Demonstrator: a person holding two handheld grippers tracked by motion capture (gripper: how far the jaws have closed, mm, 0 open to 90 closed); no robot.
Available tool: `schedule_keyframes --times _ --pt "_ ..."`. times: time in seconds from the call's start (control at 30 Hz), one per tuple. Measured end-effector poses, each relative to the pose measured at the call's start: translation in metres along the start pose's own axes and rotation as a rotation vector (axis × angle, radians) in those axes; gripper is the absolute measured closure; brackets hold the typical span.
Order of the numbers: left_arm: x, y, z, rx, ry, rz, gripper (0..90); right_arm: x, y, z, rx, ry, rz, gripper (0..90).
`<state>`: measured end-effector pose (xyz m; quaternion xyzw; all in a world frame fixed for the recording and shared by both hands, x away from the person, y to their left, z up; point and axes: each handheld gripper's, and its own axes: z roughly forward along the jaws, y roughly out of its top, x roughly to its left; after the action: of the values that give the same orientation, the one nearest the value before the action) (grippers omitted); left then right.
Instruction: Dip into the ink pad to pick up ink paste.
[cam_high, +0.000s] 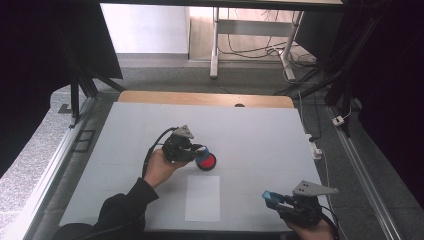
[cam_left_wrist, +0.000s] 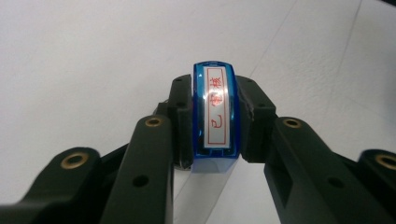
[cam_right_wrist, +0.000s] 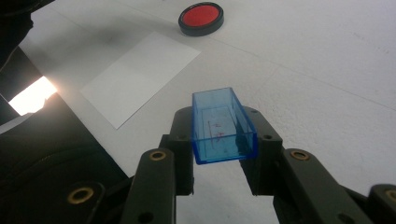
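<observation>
My left gripper (cam_high: 200, 150) is shut on a blue stamp (cam_left_wrist: 216, 114), whose white face with red characters in a red frame points away from the camera. In the high view it hangs just above and left of a round black ink pad (cam_high: 206, 161) with a red centre. My right gripper (cam_high: 273, 199), near the table's front right edge, is shut on a clear blue box-shaped cap (cam_right_wrist: 223, 126), open side up. The right gripper view has the ink pad (cam_right_wrist: 201, 17) far off and a white sheet of paper (cam_right_wrist: 140, 74) to the left.
The white sheet of paper (cam_high: 202, 198) lies on the pale table mat (cam_high: 250, 125) in front of the ink pad. A person's dark sleeve (cam_high: 120, 210) comes in at the bottom left. Table legs and cables stand on the floor beyond the far edge.
</observation>
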<state>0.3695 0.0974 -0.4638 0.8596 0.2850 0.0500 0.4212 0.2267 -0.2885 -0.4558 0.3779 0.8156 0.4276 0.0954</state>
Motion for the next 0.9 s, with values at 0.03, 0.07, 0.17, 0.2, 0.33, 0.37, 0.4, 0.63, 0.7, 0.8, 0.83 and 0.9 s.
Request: schedule_keyframes --times 0.03,0.07,0.17,0.2,0.33,0.37,0.4,0.63,0.7,0.8,0.83,0.9 --pt "-0.001 0.0 -0.002 -0.004 -0.003 0.001 70.0 0.0 0.0 0.0 0.0 0.0 -0.001 67.8" --pt "-0.002 0.0 -0.003 -0.007 -0.007 0.004 70.0 0.0 0.0 0.0 0.0 0.0 -0.001 67.8" --pt "-0.005 -0.001 -0.007 -0.013 -0.017 0.01 70.0 0.0 0.0 0.0 0.0 0.0 0.001 67.8" --pt "-0.006 -0.001 -0.008 -0.015 -0.022 0.011 69.9 0.0 0.0 0.0 0.0 0.001 0.002 67.8" --pt "-0.01 -0.002 -0.011 -0.018 -0.041 0.018 69.9 0.0 0.0 0.0 0.0 0.002 -0.005 67.7" --pt "-0.011 -0.003 -0.011 -0.019 -0.043 0.021 69.9 0.0 0.0 0.0 0.0 0.002 -0.005 67.7" --pt "-0.013 -0.003 -0.012 -0.021 -0.046 0.024 69.9 0.0 0.0 0.0 0.0 0.002 -0.006 67.7" --pt "-0.021 -0.003 -0.02 -0.037 -0.068 0.038 69.9 0.0 0.0 0.0 -0.004 0.002 -0.005 67.7" --pt "-0.024 -0.005 -0.021 -0.042 -0.076 0.041 69.9 0.0 0.0 -0.001 -0.003 0.0 -0.007 67.7" --pt "-0.029 -0.007 -0.023 -0.038 -0.086 0.055 69.9 0.001 0.0 -0.001 -0.003 0.0 -0.008 67.7" --pt "-0.03 -0.008 -0.024 -0.037 -0.087 0.058 69.9 0.001 0.0 -0.001 -0.003 0.001 -0.009 67.7" --pt "-0.032 -0.009 -0.025 -0.04 -0.089 0.059 69.9 0.001 0.0 -0.001 -0.003 0.001 -0.01 67.7"
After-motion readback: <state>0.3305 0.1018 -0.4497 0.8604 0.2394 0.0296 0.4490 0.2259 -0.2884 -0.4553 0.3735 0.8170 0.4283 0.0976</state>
